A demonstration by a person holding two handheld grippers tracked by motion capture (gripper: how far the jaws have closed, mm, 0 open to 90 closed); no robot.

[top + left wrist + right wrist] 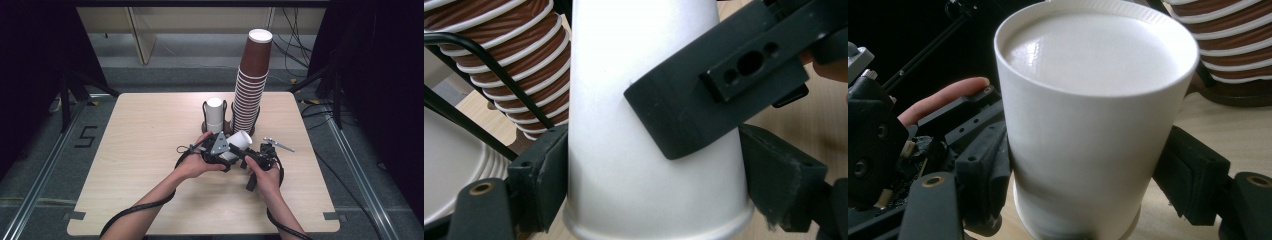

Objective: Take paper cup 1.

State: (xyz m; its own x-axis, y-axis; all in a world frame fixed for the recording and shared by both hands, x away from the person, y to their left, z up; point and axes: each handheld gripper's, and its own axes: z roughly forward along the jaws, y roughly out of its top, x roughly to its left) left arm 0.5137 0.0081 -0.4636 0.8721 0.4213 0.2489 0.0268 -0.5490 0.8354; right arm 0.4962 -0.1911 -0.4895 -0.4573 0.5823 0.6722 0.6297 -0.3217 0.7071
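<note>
A pale wooden table [150, 150] stood on a grey floor [45, 165] marked with a black number [86, 136]. Dark curtains [30, 60] hung at both sides; cables [295, 45] lay beyond the table's far right corner.

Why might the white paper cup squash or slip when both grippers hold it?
The white cup looks thin-walled and empty, so it is probably light and easy to dent. Its smooth, tapered side, clamped by the left gripper and right gripper, could slide out. Lying down, it would likely roll.
</note>
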